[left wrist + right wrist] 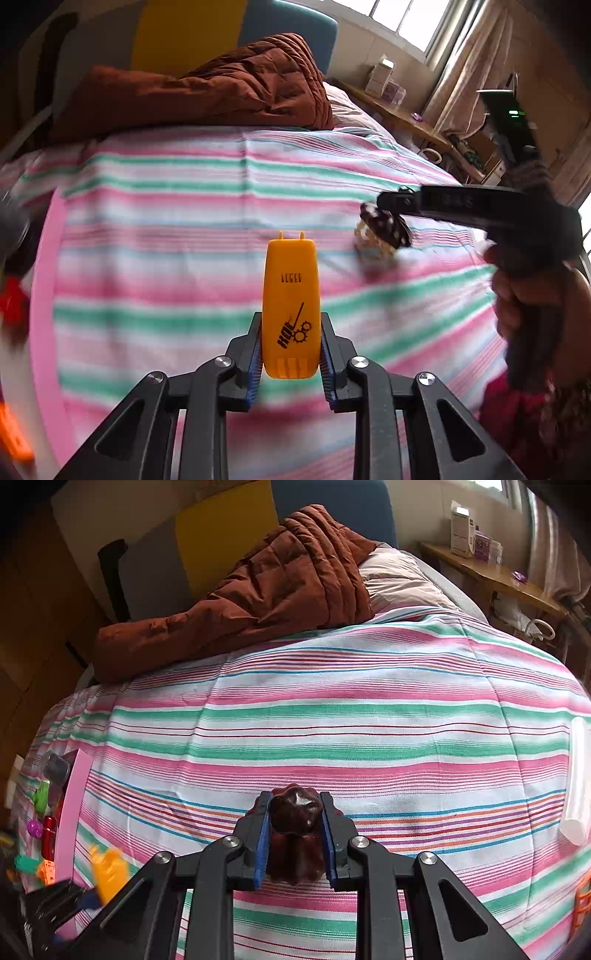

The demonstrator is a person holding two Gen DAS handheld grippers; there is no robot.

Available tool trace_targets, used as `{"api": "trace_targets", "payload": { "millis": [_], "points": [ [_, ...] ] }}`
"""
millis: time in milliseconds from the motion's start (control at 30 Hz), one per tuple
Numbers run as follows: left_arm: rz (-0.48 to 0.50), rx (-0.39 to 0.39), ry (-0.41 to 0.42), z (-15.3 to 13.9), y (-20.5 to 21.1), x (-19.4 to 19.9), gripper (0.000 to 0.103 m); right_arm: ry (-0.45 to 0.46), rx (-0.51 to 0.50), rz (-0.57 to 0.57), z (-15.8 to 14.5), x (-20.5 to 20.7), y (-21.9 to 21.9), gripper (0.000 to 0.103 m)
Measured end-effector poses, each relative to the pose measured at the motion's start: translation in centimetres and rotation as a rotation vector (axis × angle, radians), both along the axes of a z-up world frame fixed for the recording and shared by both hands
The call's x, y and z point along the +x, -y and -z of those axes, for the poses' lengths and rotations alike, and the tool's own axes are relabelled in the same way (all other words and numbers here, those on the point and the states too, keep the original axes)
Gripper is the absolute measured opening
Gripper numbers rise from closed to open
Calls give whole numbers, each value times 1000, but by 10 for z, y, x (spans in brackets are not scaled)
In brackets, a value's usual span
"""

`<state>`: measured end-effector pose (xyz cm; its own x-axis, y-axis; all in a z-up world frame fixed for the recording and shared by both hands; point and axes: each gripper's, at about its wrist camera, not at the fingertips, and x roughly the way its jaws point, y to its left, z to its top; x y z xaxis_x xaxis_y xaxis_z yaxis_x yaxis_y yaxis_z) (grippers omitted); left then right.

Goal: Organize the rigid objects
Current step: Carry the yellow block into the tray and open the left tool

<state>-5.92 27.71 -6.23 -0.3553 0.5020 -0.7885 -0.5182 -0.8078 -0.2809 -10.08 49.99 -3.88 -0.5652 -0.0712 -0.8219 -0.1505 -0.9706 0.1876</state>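
2 grippers over the striped bedspread [332, 716]: left gripper [290, 343] clamping an orange block [290, 295], right gripper [295, 834] clamping a dark-brown lump [294, 812].

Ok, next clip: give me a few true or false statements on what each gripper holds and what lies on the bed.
1. The left gripper is shut on an orange plastic block. True.
2. The right gripper is open and empty. False: it is shut on a dark brown lumpy object.
3. A rust-brown quilt lies bunched at the far end of the striped sheet. True.
4. The sheet is plain white. False: it has pink, green and white stripes.
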Motion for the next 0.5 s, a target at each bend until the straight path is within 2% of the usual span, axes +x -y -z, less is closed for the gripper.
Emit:
{"api": "trace_targets", "payload": {
  "millis": [300,500],
  "points": [
    [-19,18,-70,-27,56,43,26,-13,-15,-13,-2,3,2,24],
    [-86,6,-99,-39,106,54,26,-28,-49,-29,-2,4,6,24]
  ]
}}
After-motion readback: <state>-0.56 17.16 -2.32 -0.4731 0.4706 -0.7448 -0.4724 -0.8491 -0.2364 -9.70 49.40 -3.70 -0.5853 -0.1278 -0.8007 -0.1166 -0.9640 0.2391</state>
